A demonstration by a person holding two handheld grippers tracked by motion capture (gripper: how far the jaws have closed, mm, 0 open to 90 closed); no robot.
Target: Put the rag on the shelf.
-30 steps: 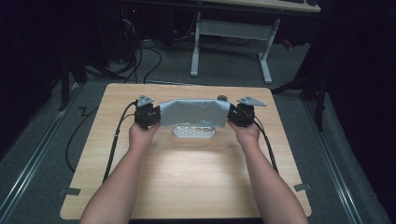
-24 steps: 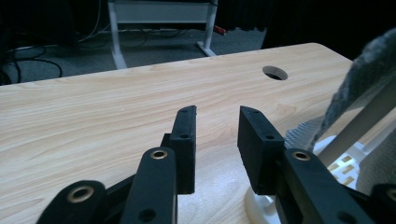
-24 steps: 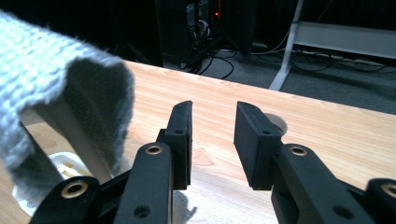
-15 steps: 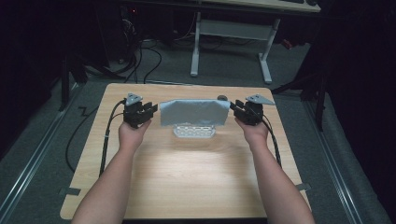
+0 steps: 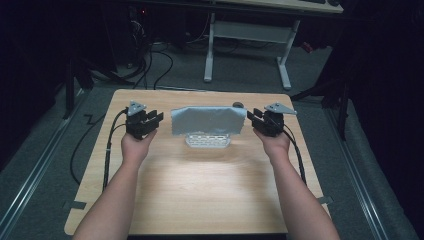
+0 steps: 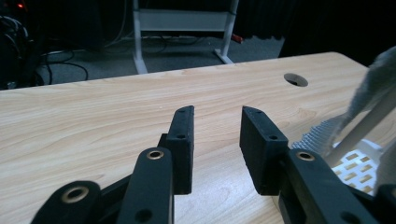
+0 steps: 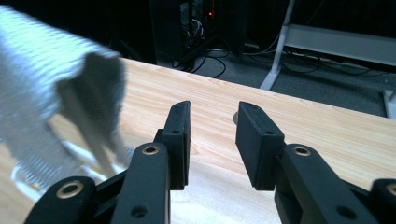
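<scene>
A grey cloth [image 5: 208, 120] is hanging draped over a white rack [image 5: 208, 141] near the far middle of the table [image 5: 200, 190], its lower edge leaving the rack's perforated base showing. The left hand-held gripper [image 5: 156, 119] is hovering just left of the cloth, apart from it, its jaws standing parted with nothing between them. The right hand-held gripper [image 5: 251, 118] is sitting just right of the cloth, jaws likewise spread and gripping nothing. Both forearms are reaching in from the table's near edge.
</scene>
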